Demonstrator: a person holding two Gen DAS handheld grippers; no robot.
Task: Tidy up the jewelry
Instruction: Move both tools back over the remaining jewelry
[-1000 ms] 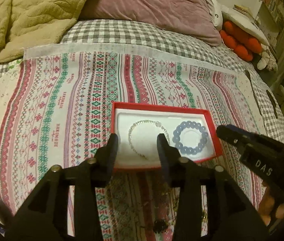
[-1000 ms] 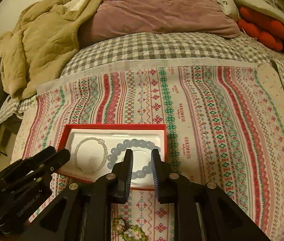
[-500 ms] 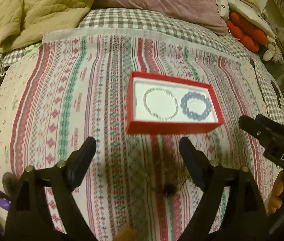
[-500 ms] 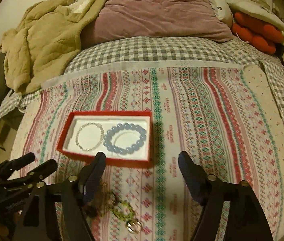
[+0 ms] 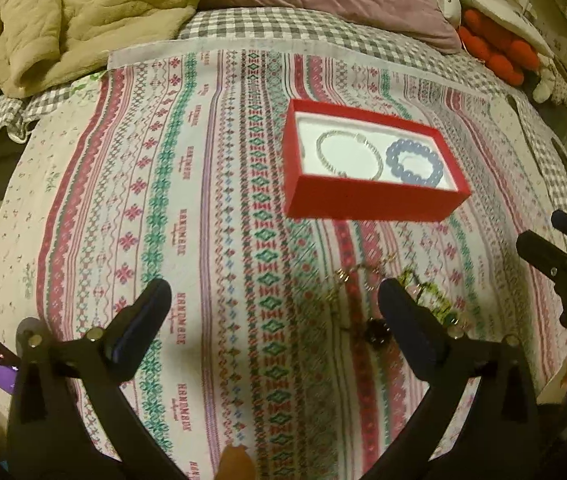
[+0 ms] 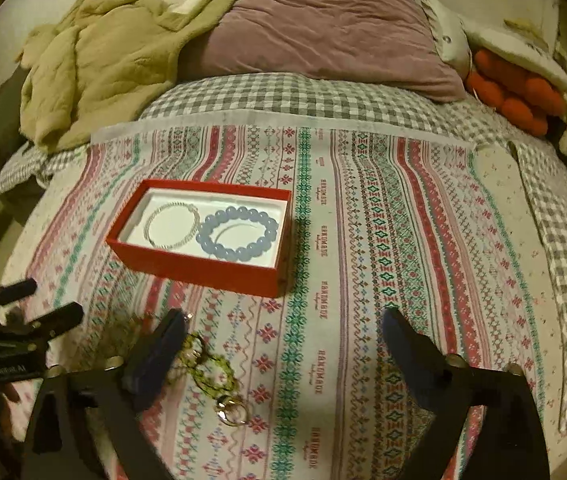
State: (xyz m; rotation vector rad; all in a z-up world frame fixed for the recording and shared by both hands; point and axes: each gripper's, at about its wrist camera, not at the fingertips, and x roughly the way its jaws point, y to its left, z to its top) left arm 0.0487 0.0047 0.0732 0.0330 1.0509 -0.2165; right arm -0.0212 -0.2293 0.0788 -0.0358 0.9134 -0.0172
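A red box (image 5: 367, 200) (image 6: 195, 268) with a white lining rests on the patterned cloth. Inside lie a silver bracelet (image 5: 349, 154) (image 6: 171, 224) and a blue bead bracelet (image 5: 414, 162) (image 6: 237, 232). Loose jewelry lies on the cloth nearer to me: a green bead string (image 5: 427, 296) (image 6: 207, 368), gold rings (image 6: 230, 410) and a thin chain (image 5: 343, 280). My left gripper (image 5: 273, 300) hovers in front of the box, its jaws opening wide with nothing between them. My right gripper (image 6: 283, 334) is likewise opening and empty, its left finger over the green beads.
The patterned cloth (image 6: 383, 240) covers a checked bedspread (image 6: 303, 96). A tan blanket (image 6: 103, 64), a mauve pillow (image 6: 323, 24) and an orange plush (image 6: 515, 92) lie at the back. The bed edge falls away at left and right.
Both grippers drew back from the box toward me and their jaws spread from narrow to wide. The two bracelets stayed in the box. Loose jewelry came into view near the fingers.
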